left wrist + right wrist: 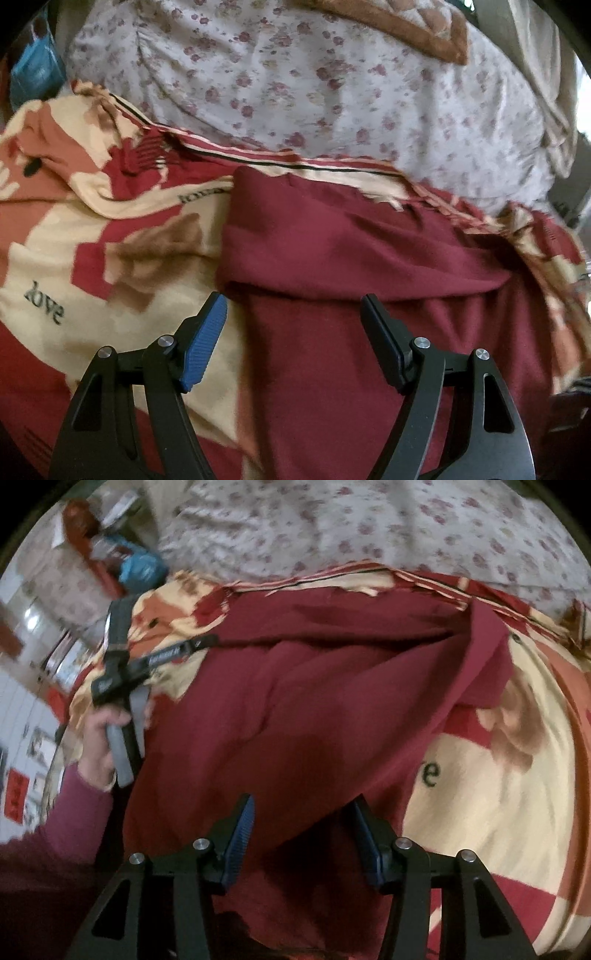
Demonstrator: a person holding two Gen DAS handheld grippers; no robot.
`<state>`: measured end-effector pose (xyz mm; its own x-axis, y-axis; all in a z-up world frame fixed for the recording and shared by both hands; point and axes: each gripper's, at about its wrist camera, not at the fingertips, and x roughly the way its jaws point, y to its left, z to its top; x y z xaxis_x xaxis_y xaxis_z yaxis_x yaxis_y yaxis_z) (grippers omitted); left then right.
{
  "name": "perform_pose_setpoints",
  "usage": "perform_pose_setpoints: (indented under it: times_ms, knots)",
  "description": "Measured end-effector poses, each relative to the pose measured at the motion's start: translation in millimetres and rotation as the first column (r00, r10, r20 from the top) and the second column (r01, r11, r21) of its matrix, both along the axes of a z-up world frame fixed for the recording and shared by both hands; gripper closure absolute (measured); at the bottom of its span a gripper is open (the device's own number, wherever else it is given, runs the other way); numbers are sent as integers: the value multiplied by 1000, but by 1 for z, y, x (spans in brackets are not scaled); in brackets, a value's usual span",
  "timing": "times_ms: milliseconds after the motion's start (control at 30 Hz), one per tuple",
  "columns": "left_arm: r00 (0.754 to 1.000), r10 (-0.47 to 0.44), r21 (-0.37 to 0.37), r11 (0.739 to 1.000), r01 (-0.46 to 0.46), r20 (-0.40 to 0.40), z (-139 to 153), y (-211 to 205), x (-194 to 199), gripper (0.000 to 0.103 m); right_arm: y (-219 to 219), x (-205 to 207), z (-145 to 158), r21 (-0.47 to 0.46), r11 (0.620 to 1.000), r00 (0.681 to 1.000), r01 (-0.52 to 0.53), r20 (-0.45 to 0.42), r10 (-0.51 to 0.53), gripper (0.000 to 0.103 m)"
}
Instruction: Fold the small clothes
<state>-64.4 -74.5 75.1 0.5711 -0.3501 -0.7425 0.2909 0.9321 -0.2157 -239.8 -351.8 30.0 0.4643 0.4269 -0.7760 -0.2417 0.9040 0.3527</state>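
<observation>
A dark red garment (369, 258) lies on a red and cream blanket (74, 258) printed with "love". Its upper part is folded down over the lower part. My left gripper (291, 299) hangs open and wide above the garment's left edge, with nothing pressed between its pads. In the right wrist view the same garment (295, 701) fills the middle, a flap turned over along its right side. My right gripper (303, 812) is open just over the near hem; the cloth lies under it and the pads do not press on it. A hand (99, 738) holds the left gripper (168, 620) at the garment's far left corner.
A white floral sheet (332, 92) covers the bed beyond the blanket (498, 794). A brown-edged quilt (406, 29) lies at the back. A blue bag (142, 566) sits off the bed's far left. A dark red sleeve (74, 812) reaches in at lower left.
</observation>
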Motion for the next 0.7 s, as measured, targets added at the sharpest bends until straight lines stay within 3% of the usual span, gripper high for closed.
perform_pose_setpoints:
  times_ms: [133,233,367,500,567,700]
  knots:
    - [999,-35,-54,998,35,4,12,-1,-13,25,8,1,-16,29,999,999,-14,-47,15,49]
    - [997,-74,-81,994,73,-1,17,-2,-22,25,17,11,-16,49,999,999,-25,-19,26,49]
    - [994,-109,-122,987,106,-13,19,3,-34,25,25,44,-2,126,992,999,3,32,-7,49]
    - [989,-143,-143,979,147,35,25,11,-47,25,33,93,9,222,975,997,29,63,-44,49]
    - [986,-159,-155,974,165,48,27,12,-49,25,34,116,5,275,961,998,38,40,-50,45]
    - [979,-203,-183,961,206,36,23,7,-46,23,43,146,-12,292,954,997,67,-53,-54,43]
